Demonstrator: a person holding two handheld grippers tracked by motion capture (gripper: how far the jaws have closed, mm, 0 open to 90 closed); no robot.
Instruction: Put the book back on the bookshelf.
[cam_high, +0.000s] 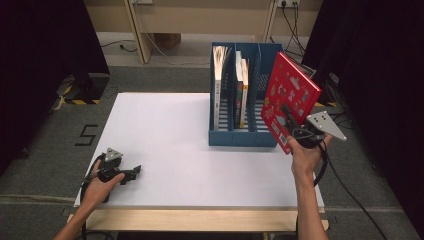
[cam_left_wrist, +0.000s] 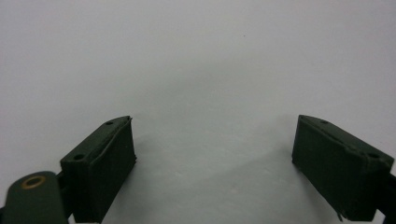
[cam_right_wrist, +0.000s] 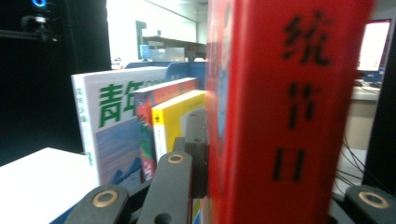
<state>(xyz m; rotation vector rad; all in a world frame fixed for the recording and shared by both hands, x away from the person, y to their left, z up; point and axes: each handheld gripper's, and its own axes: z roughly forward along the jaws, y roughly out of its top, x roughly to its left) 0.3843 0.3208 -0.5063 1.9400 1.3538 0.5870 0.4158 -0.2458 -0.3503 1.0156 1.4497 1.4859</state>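
Red book (cam_high: 288, 97) tilted in the air just right of blue file rack (cam_high: 235, 138), right gripper (cam_high: 292, 125) jaws clenched on its lower edge, left gripper (cam_high: 131, 173) well left of rack on white counter (cam_high: 165, 145), jaws spread, nothing between.

A big flat white table (cam_high: 165, 145) stands on a grey floor (cam_high: 45, 150). A blue plastic file rack with three slots (cam_high: 235, 136) stands on the table's far right part. The left gripper (cam_high: 131, 173) rests at the table's near left corner.
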